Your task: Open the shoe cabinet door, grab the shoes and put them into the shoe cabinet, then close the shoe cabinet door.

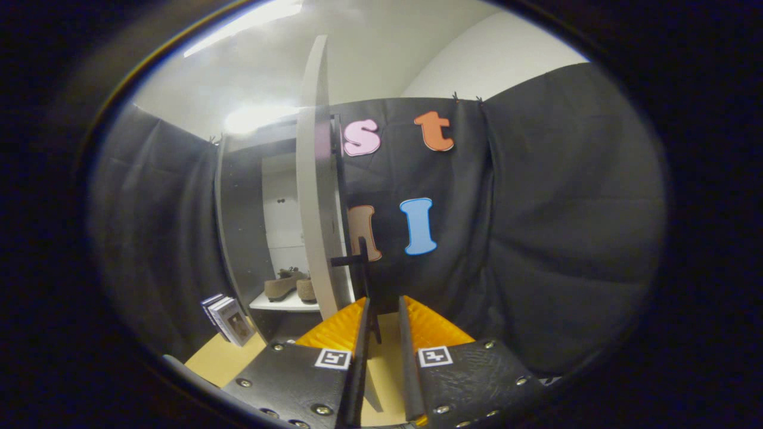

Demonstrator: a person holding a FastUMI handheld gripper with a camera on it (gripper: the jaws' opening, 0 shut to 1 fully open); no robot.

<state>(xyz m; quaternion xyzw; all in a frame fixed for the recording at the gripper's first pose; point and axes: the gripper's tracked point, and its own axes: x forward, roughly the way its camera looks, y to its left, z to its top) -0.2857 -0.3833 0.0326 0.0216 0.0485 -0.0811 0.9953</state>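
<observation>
The shoe cabinet (238,226) stands ahead and to the left with its pale door (314,196) swung open and seen nearly edge-on. A pair of brown shoes (289,286) rests on the white shelf (280,305) inside. The door's thin black handle (362,262) runs down the door's outer face, and its lower end reaches into the gap between my fingers, close to the left one. My gripper (382,307) is open by a narrow gap, with tan floor showing through, and the fingers do not clamp the handle.
A few upright books or boxes (229,319) lean beside the cabinet's lower left corner on the tan floor (220,357). Black cloth walls close in the space behind and to the right of the door.
</observation>
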